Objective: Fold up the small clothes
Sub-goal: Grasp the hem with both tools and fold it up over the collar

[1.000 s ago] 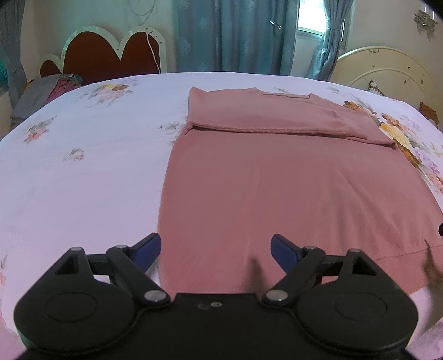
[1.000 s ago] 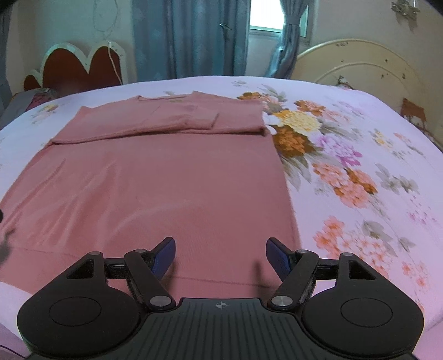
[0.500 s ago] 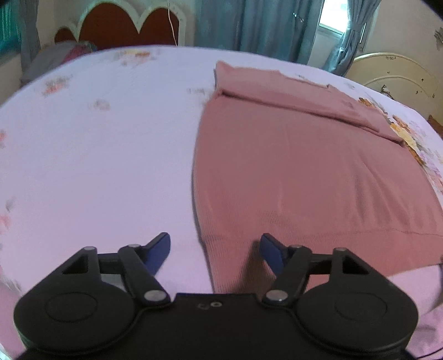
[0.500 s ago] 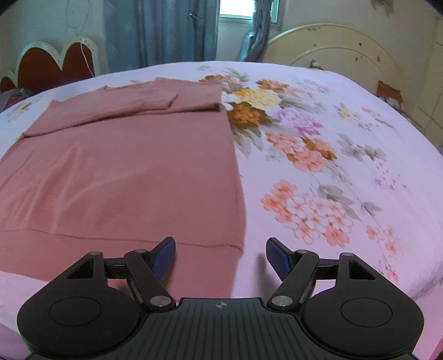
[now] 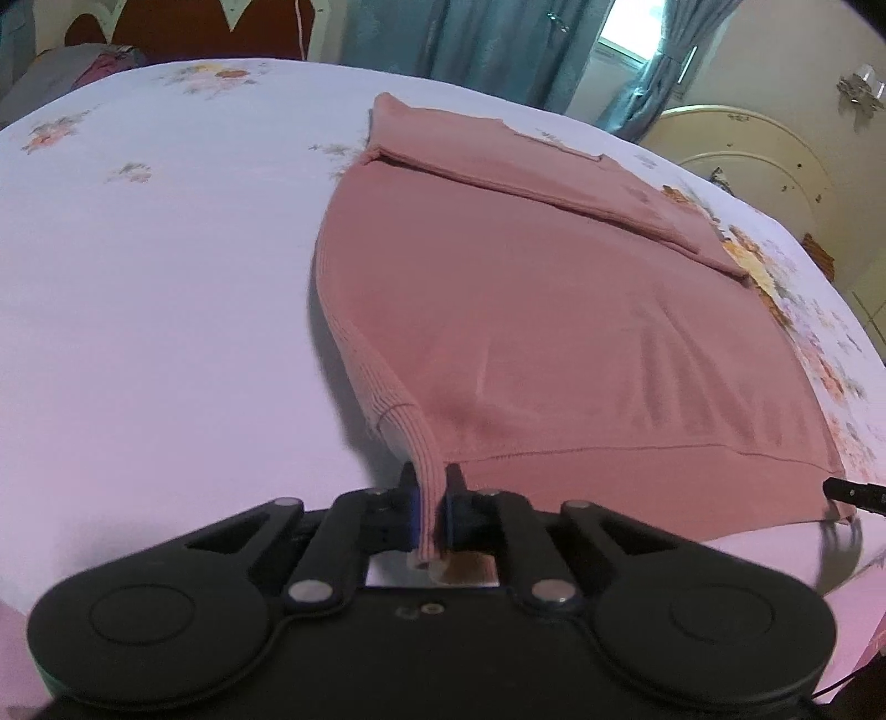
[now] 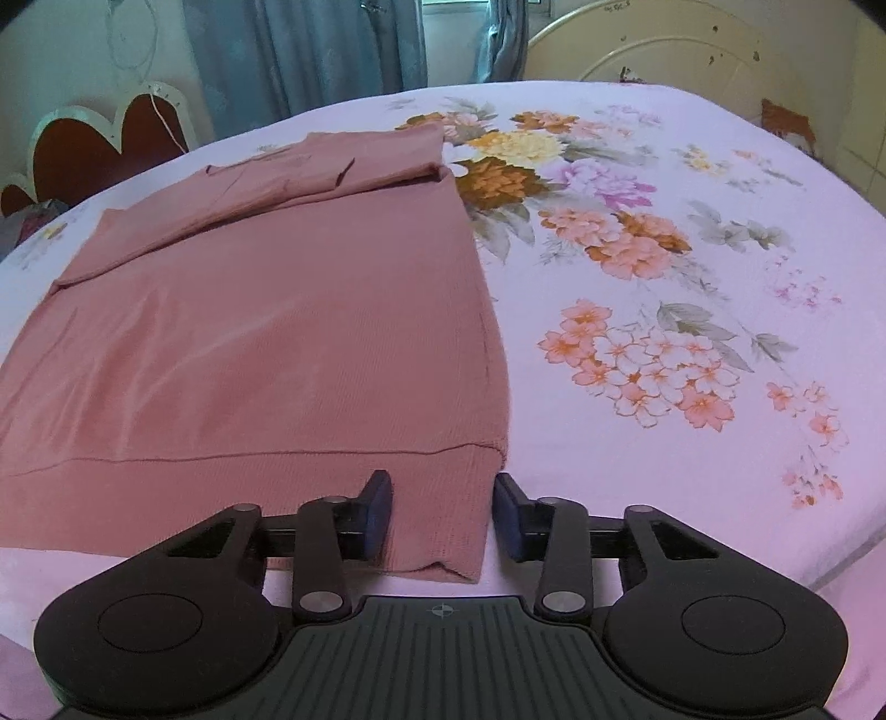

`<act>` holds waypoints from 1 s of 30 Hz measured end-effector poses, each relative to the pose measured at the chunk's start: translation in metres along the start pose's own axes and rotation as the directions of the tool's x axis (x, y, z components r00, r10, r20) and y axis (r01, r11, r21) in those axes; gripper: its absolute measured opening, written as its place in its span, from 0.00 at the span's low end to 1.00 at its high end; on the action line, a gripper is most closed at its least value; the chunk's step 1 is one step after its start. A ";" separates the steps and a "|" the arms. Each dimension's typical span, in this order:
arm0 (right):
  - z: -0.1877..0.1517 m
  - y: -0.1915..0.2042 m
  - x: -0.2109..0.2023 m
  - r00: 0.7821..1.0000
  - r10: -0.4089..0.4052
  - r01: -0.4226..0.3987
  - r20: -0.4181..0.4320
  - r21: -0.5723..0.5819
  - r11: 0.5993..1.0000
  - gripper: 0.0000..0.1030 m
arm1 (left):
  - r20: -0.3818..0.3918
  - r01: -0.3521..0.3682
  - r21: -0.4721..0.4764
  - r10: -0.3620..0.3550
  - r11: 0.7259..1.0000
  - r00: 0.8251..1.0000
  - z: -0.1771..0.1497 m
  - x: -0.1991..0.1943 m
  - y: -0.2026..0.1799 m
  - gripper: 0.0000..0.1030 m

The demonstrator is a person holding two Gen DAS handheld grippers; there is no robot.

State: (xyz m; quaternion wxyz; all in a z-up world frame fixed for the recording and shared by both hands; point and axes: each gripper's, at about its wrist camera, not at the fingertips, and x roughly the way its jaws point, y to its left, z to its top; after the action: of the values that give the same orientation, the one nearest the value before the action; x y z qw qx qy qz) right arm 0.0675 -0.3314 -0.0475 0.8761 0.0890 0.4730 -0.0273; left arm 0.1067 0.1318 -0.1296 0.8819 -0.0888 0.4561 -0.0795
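A pink knit top (image 5: 554, 332) lies flat on the bed, its sleeves folded across the far end. My left gripper (image 5: 431, 512) is shut on the near left corner of its ribbed hem and lifts that corner a little. In the right wrist view the top (image 6: 266, 343) fills the left half. My right gripper (image 6: 441, 512) is partly open, and the near right hem corner lies between its blue pads (image 6: 376, 512), which do not pinch it. The tip of the right gripper (image 5: 853, 493) shows at the right edge of the left wrist view.
The bed (image 6: 692, 249) has a pale lilac sheet with flower prints, denser on the right side. A heart-shaped red headboard (image 6: 105, 144) and teal curtains (image 6: 310, 50) stand behind. A cream round headboard (image 6: 692, 44) is at the back right. Clothes (image 5: 83, 66) lie piled at the far left.
Both grippers moved outward to the hem corners. The left gripper shut on the left hem corner and raised it. The right gripper narrowed around the right corner.
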 end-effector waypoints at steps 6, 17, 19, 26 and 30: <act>0.008 0.003 -0.009 1.000 0.012 -0.012 0.021 0.012 1.000 0.09 | 0.045 0.034 -0.004 -0.034 0.999 0.998 0.010 -0.008 0.000 0.05; 0.084 0.011 -0.027 0.978 0.092 -0.106 0.188 0.065 0.992 0.09 | 0.228 0.086 0.018 -0.088 0.996 0.970 0.084 -0.023 -0.015 0.05; 0.104 0.013 -0.021 0.972 0.100 -0.116 0.214 0.065 0.991 0.09 | 0.255 0.082 0.026 -0.086 0.996 0.963 0.101 -0.020 -0.018 0.05; 0.175 0.022 0.016 0.956 0.108 -0.130 0.271 0.062 0.990 0.09 | 0.308 0.070 0.020 -0.072 0.997 0.949 0.168 0.012 -0.020 0.05; 0.218 0.028 0.047 0.952 0.106 -0.132 0.289 0.073 0.989 0.09 | 0.322 0.063 0.011 -0.064 0.998 0.944 0.205 0.040 -0.022 0.05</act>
State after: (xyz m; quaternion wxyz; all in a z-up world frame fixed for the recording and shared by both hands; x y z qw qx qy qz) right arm 0.2770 -0.3416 0.0340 0.9300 0.1525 0.3344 -0.0086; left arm 0.2960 0.1185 -0.0402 0.9416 -0.1150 0.3027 -0.0923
